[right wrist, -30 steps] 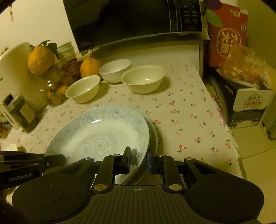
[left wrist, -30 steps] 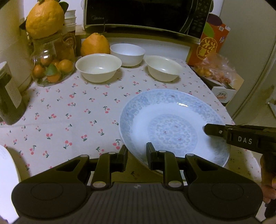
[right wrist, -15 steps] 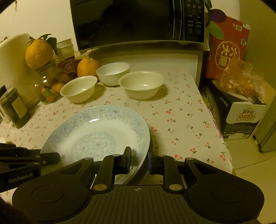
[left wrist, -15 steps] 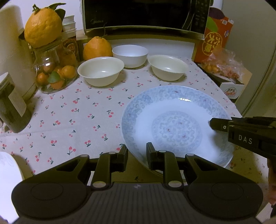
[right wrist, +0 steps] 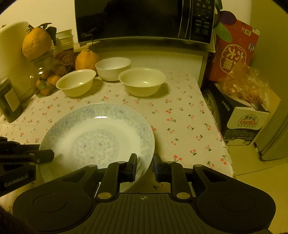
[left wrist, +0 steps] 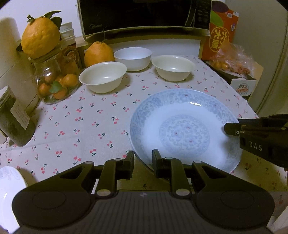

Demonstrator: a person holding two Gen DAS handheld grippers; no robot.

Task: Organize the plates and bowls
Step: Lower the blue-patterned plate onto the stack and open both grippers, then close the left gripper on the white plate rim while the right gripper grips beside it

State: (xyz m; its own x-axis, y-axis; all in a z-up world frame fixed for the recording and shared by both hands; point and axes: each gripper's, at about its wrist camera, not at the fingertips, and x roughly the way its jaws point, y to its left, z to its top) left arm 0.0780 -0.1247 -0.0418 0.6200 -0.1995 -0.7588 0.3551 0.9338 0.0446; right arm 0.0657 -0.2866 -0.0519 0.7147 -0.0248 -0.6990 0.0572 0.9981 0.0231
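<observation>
A large blue-patterned plate (left wrist: pixel 183 129) lies low over the cherry-print tablecloth (left wrist: pixel 81 126), with a gripper on each side of it. My left gripper (left wrist: pixel 143 160) is shut on its left rim. My right gripper (right wrist: pixel 144 162) is shut on its right rim, and its black fingers (left wrist: pixel 232 128) show at the plate's far side in the left wrist view. Three empty pale bowls (left wrist: pixel 103 76) (left wrist: pixel 133 57) (left wrist: pixel 172 67) stand apart at the back. A white plate (left wrist: pixel 9 189) shows partly at the lower left.
At the back left stand a glass jar of small oranges (left wrist: pixel 54 82), a big citrus (left wrist: pixel 41 41) on top of it and a dark jar (left wrist: pixel 12 118). A microwave (left wrist: pixel 144 14) is behind the bowls. A red box (right wrist: pixel 234 52) and a carton of bagged fruit (right wrist: pixel 246 86) sit past the table's right edge.
Both grippers have rolled a little with the plate between them. A second plate that showed under its right edge a second ago is now almost covered.
</observation>
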